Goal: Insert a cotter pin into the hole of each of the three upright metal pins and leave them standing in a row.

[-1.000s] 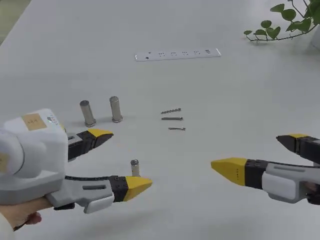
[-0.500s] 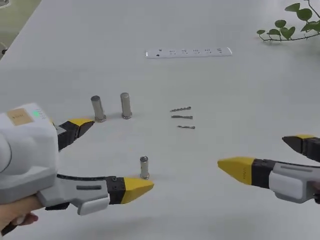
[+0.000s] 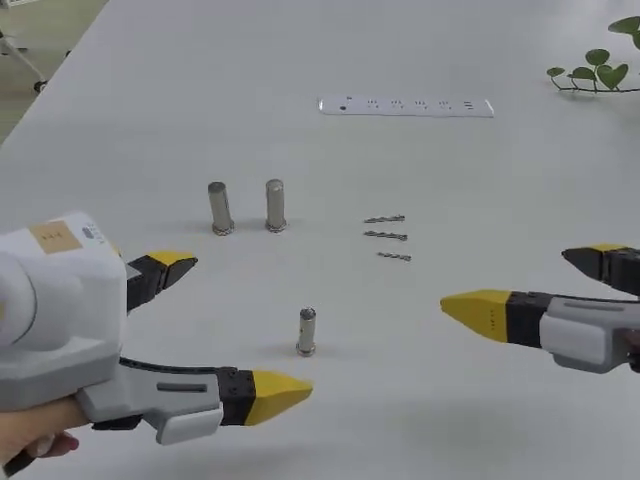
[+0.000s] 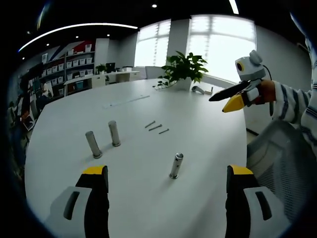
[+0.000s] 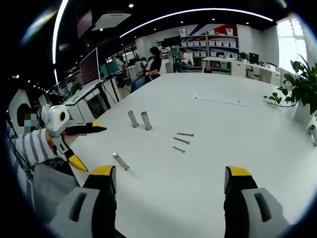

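Two steel pins (image 3: 220, 208) (image 3: 275, 205) stand upright side by side on the white table. A third, shorter-looking pin (image 3: 306, 332) stands alone nearer to me. Three cotter pins (image 3: 386, 236) lie flat in a small stack to the right of the pair. My left gripper (image 3: 228, 326) is open and holds nothing; the lone pin (image 4: 176, 165) stands just ahead of its yellow tips, between their lines. My right gripper (image 3: 525, 283) is open and holds nothing, hovering to the right of the cotter pins (image 5: 181, 140) and short of them.
A white power strip (image 3: 405, 105) lies at the back of the table. A trailing green plant (image 3: 598, 72) sits at the far right corner. Bare tabletop surrounds the pins. In the right gripper view, people sit at desks (image 5: 153, 62) in the office beyond.
The head camera has panned left, shifting everything rightward. My left gripper has drawn back a little from the lone pin, which was beside its lower tip. The right gripper has edged slightly inward.
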`<state>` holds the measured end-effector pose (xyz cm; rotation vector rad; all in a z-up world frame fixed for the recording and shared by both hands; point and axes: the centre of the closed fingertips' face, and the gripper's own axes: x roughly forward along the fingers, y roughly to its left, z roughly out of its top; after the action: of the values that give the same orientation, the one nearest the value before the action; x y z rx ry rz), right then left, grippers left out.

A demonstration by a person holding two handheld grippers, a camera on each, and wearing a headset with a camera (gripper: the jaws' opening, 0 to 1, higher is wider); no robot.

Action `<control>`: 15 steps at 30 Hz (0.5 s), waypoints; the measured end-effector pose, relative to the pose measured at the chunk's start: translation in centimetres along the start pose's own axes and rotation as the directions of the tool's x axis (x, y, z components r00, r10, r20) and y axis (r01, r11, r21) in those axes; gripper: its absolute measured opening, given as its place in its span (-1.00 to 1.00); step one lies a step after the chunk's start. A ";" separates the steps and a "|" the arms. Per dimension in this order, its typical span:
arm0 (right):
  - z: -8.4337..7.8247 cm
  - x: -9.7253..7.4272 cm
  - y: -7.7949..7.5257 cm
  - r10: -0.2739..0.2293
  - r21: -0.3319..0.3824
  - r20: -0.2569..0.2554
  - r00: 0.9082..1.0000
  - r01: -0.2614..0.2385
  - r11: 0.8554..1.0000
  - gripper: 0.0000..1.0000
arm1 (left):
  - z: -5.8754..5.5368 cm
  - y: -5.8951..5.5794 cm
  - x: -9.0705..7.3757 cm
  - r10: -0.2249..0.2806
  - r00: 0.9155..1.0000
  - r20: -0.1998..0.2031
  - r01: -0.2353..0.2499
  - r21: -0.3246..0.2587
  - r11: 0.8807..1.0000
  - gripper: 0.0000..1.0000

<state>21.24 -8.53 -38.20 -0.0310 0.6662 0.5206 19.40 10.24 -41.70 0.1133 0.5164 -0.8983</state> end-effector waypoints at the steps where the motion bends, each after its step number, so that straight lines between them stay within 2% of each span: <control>1: 0.1 0.2 0.0 0.005 -0.007 -0.004 1.000 -0.005 1.000 0.77 | -0.1 -0.1 -0.1 -0.004 1.000 0.000 0.004 -0.005 1.000 0.97; 4: 0.3 0.7 0.0 0.017 -0.033 -0.025 1.000 -0.018 0.999 0.73 | -0.5 -0.4 -0.2 -0.017 1.000 -0.013 0.017 -0.011 1.000 0.93; 7: 0.1 1.2 -0.5 0.002 -0.089 -0.076 0.997 -0.009 0.996 0.70 | -0.9 -0.7 -0.3 -0.024 0.999 -0.022 0.024 -0.021 0.999 0.89; 11: 0.3 2.2 -0.5 0.031 -0.124 -0.119 0.992 -0.046 0.991 0.63 | -1.2 -1.1 -0.4 -0.030 0.999 -0.023 0.030 -0.035 0.999 0.89; 15: 0.7 2.7 -0.7 0.046 -0.183 -0.153 0.987 -0.074 0.980 0.53 | -1.3 -1.5 -0.5 -0.035 0.999 -0.023 0.034 -0.047 0.998 0.86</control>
<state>23.83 -7.79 -39.37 -0.2300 0.7632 0.6426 17.51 10.02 -42.41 0.0730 0.5622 -0.9192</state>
